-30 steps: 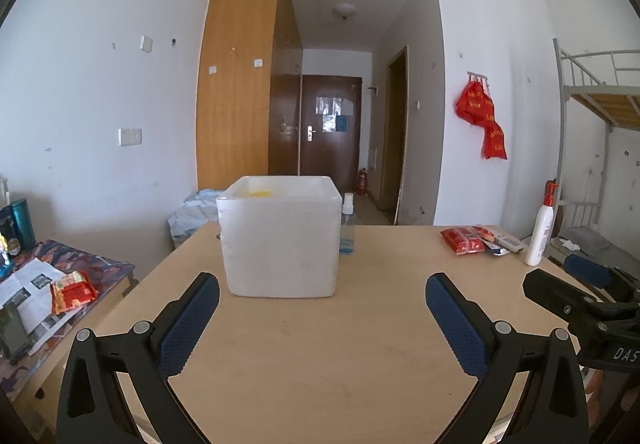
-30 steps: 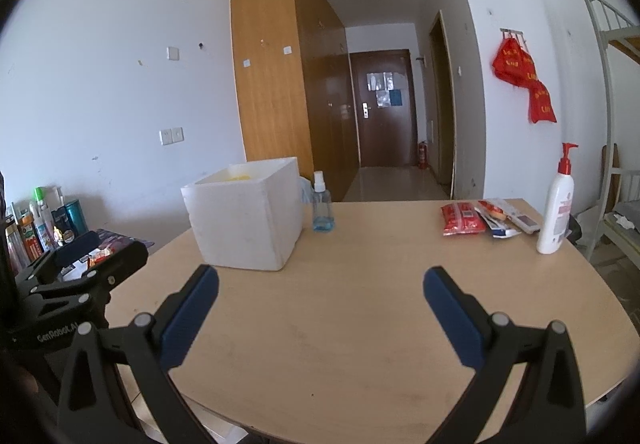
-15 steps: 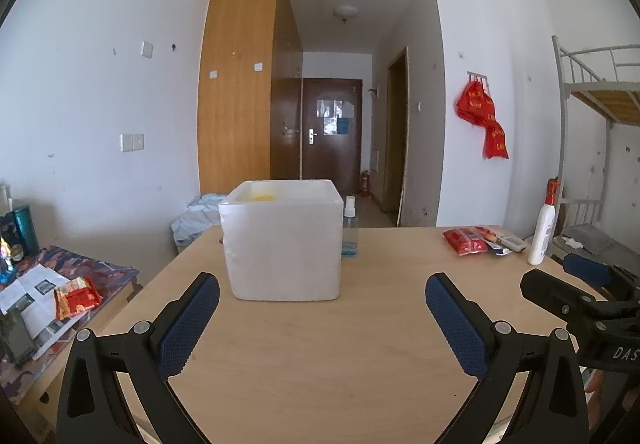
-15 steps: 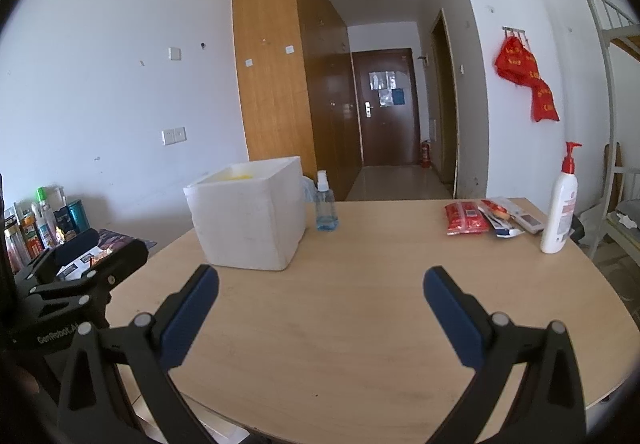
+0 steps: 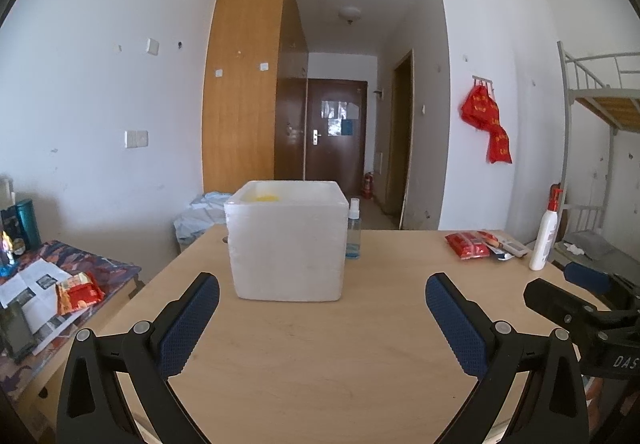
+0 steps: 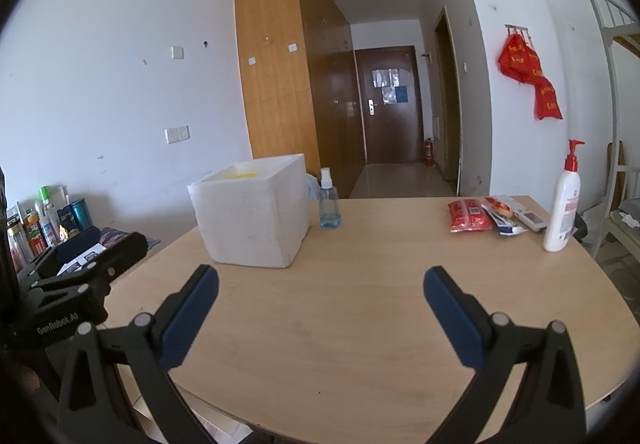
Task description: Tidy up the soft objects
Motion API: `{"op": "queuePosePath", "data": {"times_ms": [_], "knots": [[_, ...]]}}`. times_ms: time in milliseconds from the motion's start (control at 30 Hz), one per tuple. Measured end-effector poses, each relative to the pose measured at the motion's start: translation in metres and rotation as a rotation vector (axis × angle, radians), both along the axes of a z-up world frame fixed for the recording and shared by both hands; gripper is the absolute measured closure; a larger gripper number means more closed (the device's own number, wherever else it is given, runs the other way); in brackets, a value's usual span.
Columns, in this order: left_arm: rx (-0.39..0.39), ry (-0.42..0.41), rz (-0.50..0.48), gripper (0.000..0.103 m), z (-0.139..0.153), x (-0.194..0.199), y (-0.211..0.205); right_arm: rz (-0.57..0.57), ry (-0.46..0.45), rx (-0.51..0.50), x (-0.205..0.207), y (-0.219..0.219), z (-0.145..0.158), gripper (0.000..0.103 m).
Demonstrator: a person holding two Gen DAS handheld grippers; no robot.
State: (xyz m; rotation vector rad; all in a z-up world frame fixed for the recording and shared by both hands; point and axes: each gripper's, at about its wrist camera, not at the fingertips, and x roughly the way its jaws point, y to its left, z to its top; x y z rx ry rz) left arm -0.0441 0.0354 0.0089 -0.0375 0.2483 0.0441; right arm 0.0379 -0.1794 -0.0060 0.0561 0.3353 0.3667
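Observation:
A white foam box [image 5: 286,240] stands on the round wooden table [image 5: 320,344], with something yellow [image 5: 266,198] showing inside its rim. It also shows in the right wrist view [image 6: 252,216]. A red soft packet [image 5: 467,245] lies at the far right of the table, also in the right wrist view [image 6: 468,217]. My left gripper [image 5: 322,294] is open and empty, held above the table in front of the box. My right gripper [image 6: 320,288] is open and empty above the table's near side, to the right of the left one.
A small blue spray bottle [image 6: 329,200] stands right of the box. A white pump bottle [image 6: 563,204] and flat packets [image 6: 514,215] sit at the table's right edge. A cluttered side table [image 5: 48,284] stands left; a bunk bed [image 5: 600,116] right.
Both grippers have tilted up slightly, so the table and box sit a little lower in view. Both stay open and empty.

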Motion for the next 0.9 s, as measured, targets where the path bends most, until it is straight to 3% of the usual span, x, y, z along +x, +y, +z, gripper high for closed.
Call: {"op": "queuePosePath", "data": {"times_ms": [900], "knots": [[0.01, 0.002, -0.004, 0.0, 0.0025, -0.0017, -0.0009, 0.001, 0.002, 0.002, -0.0016, 0.002, 0.0015, 0.0]]}}
